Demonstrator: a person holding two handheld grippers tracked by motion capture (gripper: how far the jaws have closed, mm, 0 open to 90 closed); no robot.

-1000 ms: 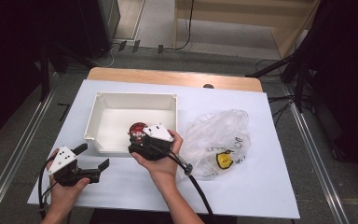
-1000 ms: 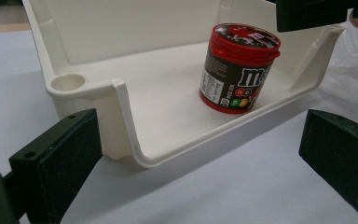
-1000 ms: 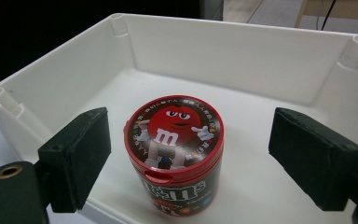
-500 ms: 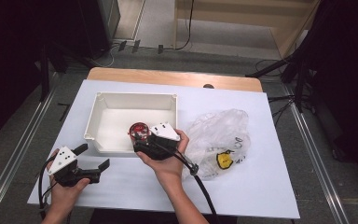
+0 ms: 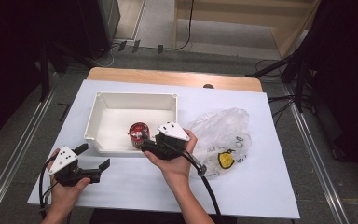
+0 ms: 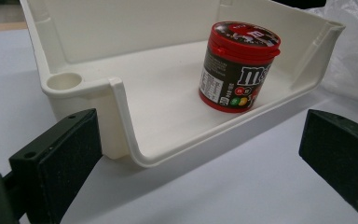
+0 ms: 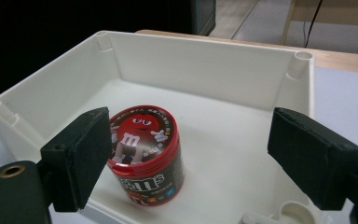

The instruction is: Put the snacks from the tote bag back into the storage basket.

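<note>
Candy tub (image 5: 139, 135) standing upright inside white bin (image 5: 103, 105), near its front wall. Right gripper (image 5: 148, 144) poised just over that wall, jaws wide apart and empty, likely after setting tub down. Left gripper (image 5: 94, 163) parked outside on table, jaws apart, holding nothing.

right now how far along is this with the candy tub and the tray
Done: the candy tub stands upright inside the white tray. In hand: nothing; the right gripper hangs open just above the tub, pads off it, and the left gripper rests open on the table beside the tray. Possibly left: the plastic bag to the right, with a yellow item inside, looks untouched.
</note>
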